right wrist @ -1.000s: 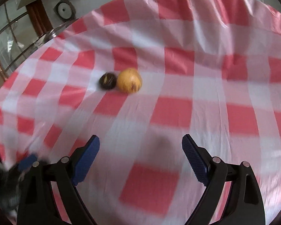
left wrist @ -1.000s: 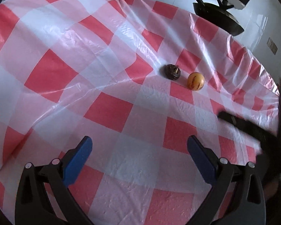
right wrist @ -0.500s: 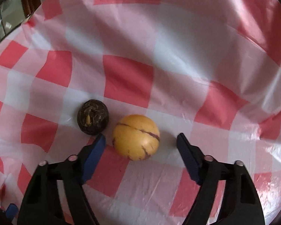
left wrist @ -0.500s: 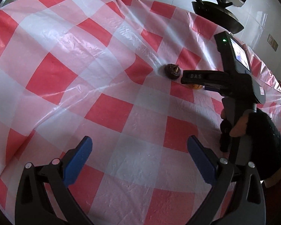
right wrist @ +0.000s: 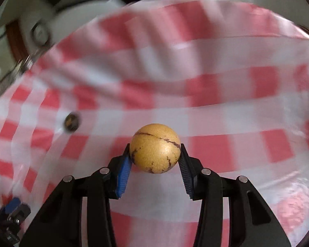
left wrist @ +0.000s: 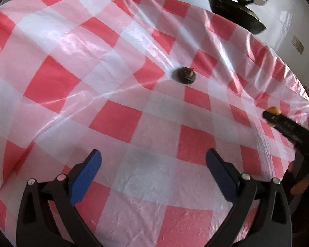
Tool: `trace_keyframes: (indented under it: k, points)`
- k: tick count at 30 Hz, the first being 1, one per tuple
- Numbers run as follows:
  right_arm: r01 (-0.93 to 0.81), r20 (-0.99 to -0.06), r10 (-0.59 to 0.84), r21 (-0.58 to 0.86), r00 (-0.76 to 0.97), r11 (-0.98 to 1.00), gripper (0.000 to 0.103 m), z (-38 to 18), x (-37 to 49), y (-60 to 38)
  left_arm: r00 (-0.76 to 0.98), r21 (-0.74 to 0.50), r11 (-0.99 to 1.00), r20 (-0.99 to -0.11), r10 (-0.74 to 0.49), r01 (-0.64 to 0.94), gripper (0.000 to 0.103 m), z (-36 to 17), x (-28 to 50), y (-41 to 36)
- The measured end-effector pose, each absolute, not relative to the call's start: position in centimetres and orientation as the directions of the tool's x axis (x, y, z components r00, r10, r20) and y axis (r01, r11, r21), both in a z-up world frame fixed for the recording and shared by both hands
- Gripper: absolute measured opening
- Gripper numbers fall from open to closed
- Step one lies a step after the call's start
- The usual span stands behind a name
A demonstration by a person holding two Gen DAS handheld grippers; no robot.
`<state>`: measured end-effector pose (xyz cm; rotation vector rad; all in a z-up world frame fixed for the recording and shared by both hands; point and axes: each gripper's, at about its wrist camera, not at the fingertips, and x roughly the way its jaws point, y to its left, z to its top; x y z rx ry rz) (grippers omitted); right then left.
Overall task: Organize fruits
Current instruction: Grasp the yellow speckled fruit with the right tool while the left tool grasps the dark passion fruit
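Note:
A round yellow fruit (right wrist: 155, 148) with dark streaks sits between the blue pads of my right gripper (right wrist: 155, 154); the jaws are closing and both pads press its sides, holding it above the cloth. In the left wrist view that right gripper (left wrist: 272, 113) shows at the right edge with a sliver of the yellow fruit (left wrist: 273, 109) at its tip. A small dark brown fruit (left wrist: 186, 75) lies alone on the red-and-white checked tablecloth (left wrist: 117, 119), also seen as the dark fruit (right wrist: 71, 121) at the left of the right wrist view. My left gripper (left wrist: 153, 170) hangs open over bare cloth, well short of the dark fruit.
A black pan (left wrist: 235, 14) stands at the table's far right edge near a white wall. A person's hand (left wrist: 298, 185) holds the right gripper at the right edge. The cloth is wrinkled and glossy.
My right gripper closed on the yellow fruit and carried it away to the right, off the spot beside the dark fruit. The left gripper stayed where it was.

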<state>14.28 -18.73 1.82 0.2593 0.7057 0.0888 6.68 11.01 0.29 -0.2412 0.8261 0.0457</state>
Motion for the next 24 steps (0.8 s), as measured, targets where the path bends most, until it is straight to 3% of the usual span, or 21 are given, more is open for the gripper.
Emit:
trace_keyframes:
  k: [3,7,15,18,21,23,24]
  points:
    - [0.042,-0.606,0.202,0.364,0.769,0.93,0.044,1.3,14.2,-20.8,0.656,-0.162,0.979,-0.753,-0.044,-0.12,0.101,0.1,7.0,10.3]
    - [0.022,-0.591,0.222,0.377,0.776,0.926,0.044,1.5,14.2,-21.4,0.643,-0.128,0.99,-0.764,-0.057,-0.065,0.101,0.2,8.6,8.6]
    - [0.009,-0.587,0.244,0.394,0.772,0.919,0.044,1.5,14.5,-21.2,0.639,0.063,0.998,-0.767,0.057,-0.014,0.099,0.1,18.8,3.9]
    - [0.004,-0.588,0.249,0.394,0.769,0.919,0.044,1.5,14.6,-21.1,0.615,0.109,0.993,-0.782,0.107,-0.034,0.086,-0.6,22.9,3.4]
    - [0.0,-0.592,0.252,0.392,0.766,0.92,0.044,1.4,14.7,-21.0,0.603,0.124,0.989,-0.784,0.147,-0.079,0.08,-1.0,25.8,3.9]
    - [-0.001,-0.591,0.254,0.394,0.766,0.919,0.044,1.4,14.7,-20.9,0.599,0.115,0.988,-0.786,0.152,-0.099,0.069,-0.9,26.9,4.3]
    - [0.0,-0.591,0.253,0.394,0.766,0.919,0.044,1.4,14.7,-20.9,0.599,0.111,0.989,-0.787,0.149,-0.1,0.051,-0.8,27.2,4.3]
